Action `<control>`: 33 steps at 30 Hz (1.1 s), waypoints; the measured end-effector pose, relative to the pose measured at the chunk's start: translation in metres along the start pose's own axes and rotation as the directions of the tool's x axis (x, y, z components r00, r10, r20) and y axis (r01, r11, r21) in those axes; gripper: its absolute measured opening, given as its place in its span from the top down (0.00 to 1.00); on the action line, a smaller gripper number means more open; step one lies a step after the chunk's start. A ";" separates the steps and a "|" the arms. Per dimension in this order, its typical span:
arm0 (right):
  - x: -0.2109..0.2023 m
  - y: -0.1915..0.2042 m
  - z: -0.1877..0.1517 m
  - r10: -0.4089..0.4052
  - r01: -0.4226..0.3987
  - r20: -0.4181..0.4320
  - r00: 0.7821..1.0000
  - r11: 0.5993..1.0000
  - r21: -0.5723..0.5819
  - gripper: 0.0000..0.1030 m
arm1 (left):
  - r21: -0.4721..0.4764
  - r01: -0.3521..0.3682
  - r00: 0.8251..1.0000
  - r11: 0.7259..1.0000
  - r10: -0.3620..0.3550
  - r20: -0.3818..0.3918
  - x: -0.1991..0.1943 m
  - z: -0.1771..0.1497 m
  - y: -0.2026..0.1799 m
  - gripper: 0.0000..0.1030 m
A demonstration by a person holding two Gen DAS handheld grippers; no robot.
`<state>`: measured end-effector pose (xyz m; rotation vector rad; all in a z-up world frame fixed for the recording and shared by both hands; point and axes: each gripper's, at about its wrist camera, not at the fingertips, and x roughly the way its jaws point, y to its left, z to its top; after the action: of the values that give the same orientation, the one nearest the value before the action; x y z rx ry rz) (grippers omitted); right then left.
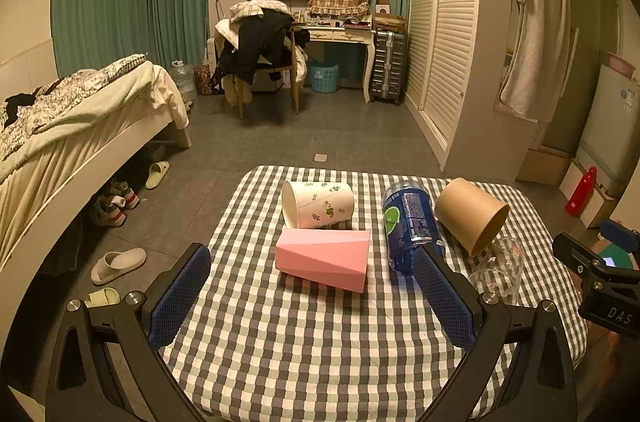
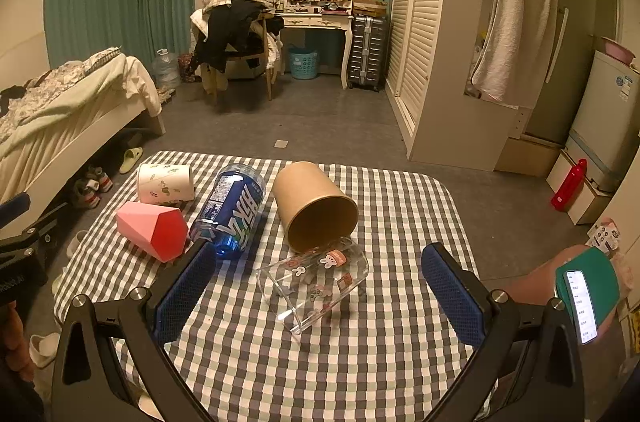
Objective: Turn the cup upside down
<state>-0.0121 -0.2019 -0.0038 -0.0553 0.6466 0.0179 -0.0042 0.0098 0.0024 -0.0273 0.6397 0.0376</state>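
Several cups lie on their sides on the checked table (image 1: 320, 342). A pink faceted cup (image 1: 324, 260) lies between my left gripper's open fingers, ahead of my left gripper (image 1: 316, 274). Behind it lies a white floral paper cup (image 1: 318, 204). A blue cup (image 1: 408, 222) and a brown paper cup (image 1: 472, 214) lie to the right. A clear glass with rabbit prints (image 2: 316, 282) lies between the open fingers of my right gripper (image 2: 320, 278). The right view also shows the pink cup (image 2: 154, 228), white cup (image 2: 164, 184), blue cup (image 2: 230, 210) and brown cup (image 2: 314, 206). Both grippers are empty.
The table (image 2: 400, 222) stands in a bedroom. A bed (image 1: 60, 126) is at the left with slippers (image 1: 118, 264) and shoes on the floor. A wardrobe (image 1: 452, 42) is at the right. A chair with clothes (image 1: 260, 50) and a desk stand at the back.
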 end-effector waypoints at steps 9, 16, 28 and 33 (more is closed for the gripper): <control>0.000 0.000 0.000 0.002 -0.002 0.001 1.000 1.000 0.001 0.00 | 0.001 0.001 1.000 1.000 -0.001 0.000 0.000 -0.001 0.000 0.00; -0.001 -0.001 0.000 0.002 -0.002 0.000 1.000 1.000 0.003 0.00 | -0.001 0.002 1.000 1.000 -0.002 -0.001 0.000 -0.001 0.000 0.00; -0.005 -0.003 0.002 0.015 -0.015 0.002 1.000 1.000 -0.007 0.00 | -0.001 -0.001 1.000 1.000 0.001 -0.007 -0.002 -0.004 -0.002 0.00; -0.004 -0.005 0.002 0.022 -0.022 0.001 1.000 1.000 -0.018 0.00 | -0.001 -0.002 1.000 1.000 0.002 -0.008 -0.002 -0.005 -0.003 0.00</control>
<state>-0.0134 -0.2065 0.0004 -0.0657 0.6458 0.0448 -0.0092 0.0069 -0.0005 -0.0273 0.6481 0.0400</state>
